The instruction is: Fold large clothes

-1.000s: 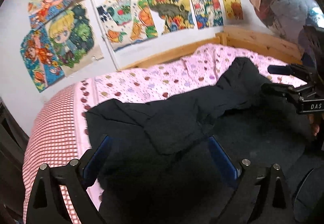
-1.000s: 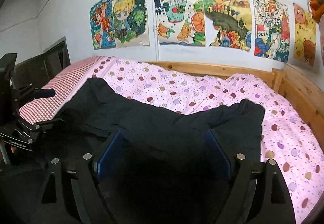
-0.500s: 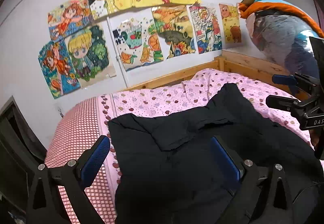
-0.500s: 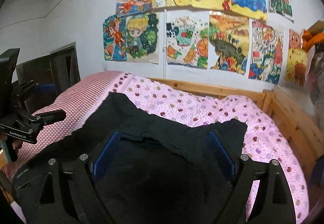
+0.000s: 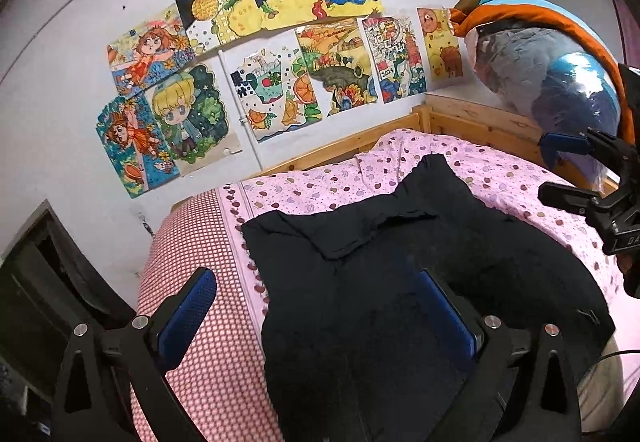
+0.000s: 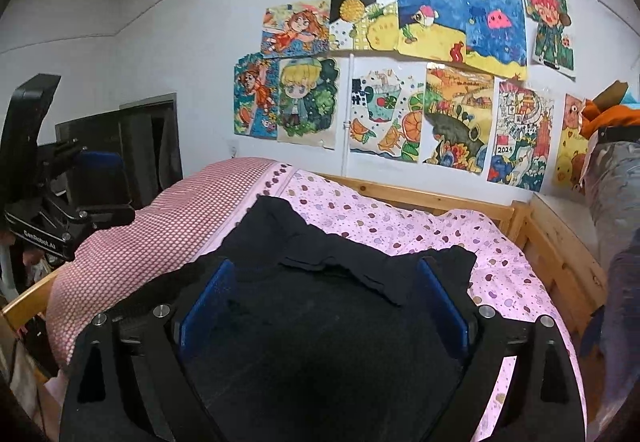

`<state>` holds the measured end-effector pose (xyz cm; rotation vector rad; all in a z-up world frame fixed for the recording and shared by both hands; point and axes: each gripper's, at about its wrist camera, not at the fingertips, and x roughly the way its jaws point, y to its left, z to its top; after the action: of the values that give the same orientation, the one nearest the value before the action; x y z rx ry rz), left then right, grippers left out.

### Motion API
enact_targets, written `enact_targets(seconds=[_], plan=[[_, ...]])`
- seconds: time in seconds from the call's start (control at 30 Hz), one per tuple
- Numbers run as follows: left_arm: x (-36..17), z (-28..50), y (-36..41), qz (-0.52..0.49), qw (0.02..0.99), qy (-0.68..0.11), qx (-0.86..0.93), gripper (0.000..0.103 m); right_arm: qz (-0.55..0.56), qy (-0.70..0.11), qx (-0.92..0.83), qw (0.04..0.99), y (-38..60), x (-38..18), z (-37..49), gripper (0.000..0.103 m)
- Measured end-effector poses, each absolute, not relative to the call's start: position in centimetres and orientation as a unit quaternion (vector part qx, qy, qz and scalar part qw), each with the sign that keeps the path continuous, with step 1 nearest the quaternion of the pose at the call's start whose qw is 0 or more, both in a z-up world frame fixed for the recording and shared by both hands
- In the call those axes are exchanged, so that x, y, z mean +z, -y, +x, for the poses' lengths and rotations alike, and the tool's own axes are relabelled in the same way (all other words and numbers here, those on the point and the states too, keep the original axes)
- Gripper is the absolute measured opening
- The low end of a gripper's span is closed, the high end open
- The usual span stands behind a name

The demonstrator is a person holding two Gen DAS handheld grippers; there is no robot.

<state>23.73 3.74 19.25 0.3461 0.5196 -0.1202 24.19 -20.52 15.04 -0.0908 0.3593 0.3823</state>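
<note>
A large black garment [image 5: 400, 262] lies spread on the pink dotted bed sheet [image 5: 500, 182], with a flap folded over its far part. My left gripper [image 5: 314, 282] hovers open above the garment's left edge; nothing sits between its blue pads. In the right wrist view the same garment [image 6: 320, 322] fills the lower middle, and my right gripper [image 6: 324, 268] hangs over it with its jaws wide apart, gripping nothing. Each gripper shows in the other's view: the right gripper [image 5: 580, 178] at the right edge, the left gripper [image 6: 100, 186] at the left edge.
A wooden bed frame [image 6: 560, 262] runs round the far and right sides. A red checked cover [image 5: 192, 262] lies at the bed's left end. A wrapped bundle with an orange band [image 5: 560, 74] stands at the right. Drawings cover the wall [image 6: 200, 22]. Dark furniture [image 6: 140, 146] stands left.
Both grippers have risen and drawn back from the garment, so more wall shows. The garment stays lying on the bed. The right jaws stand slightly wider.
</note>
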Motion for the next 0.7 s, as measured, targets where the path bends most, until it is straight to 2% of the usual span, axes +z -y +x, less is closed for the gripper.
enact_targets(seconds=[0.3, 0.7], plan=[[19.1, 16.7, -3.3, 0.177, 0.953, -0.237, -0.07, 0.101, -0.07, -0.179, 0.182, 0.964, 18.6, 15.3, 18.2, 0.089], [14.8, 10.6, -3.0, 0.159, 0.954, -0.237, -0.092, 0.101, -0.092, -0.187, 0.177, 0.962, 17.6, 13.8, 12.8, 0.089]])
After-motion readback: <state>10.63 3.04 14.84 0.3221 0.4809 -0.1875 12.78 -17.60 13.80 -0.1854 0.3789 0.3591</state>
